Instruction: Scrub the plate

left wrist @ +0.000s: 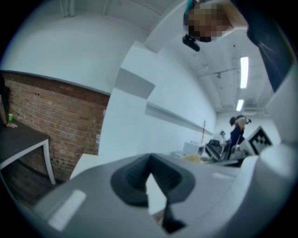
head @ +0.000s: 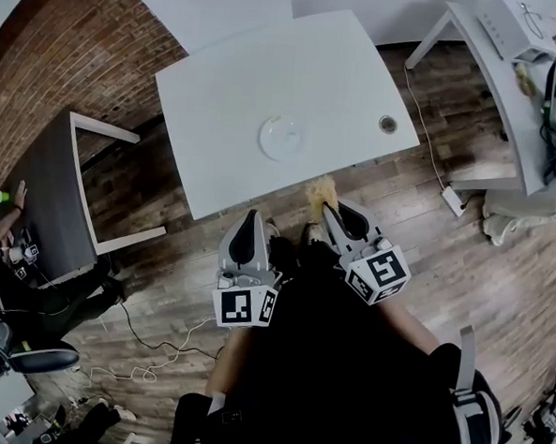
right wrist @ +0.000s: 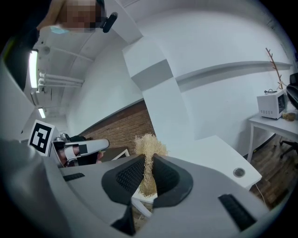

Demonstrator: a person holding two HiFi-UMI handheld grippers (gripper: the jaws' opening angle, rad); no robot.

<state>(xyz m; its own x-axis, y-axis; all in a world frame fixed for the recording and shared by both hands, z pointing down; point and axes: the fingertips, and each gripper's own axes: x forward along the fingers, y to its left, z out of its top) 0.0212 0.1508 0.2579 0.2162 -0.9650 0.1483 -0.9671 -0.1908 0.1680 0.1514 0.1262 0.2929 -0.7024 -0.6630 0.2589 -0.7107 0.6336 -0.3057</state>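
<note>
Sitting on the white counter (head: 220, 91), the round white plate (head: 281, 138) is looking clean. The right tool (right wrist: 148, 174) is clamping a straw-coloured fibre scrubber (right wrist: 149, 145); the left tool (left wrist: 150, 161) is holding its jaws together.

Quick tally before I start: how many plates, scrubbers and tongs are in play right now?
Plates: 1, the plate on the table.
Scrubbers: 1, the scrubber clamped in the right tongs.
Tongs: 2, the right tongs and the left tongs, which are shut and empty.
Total: 4.
</note>
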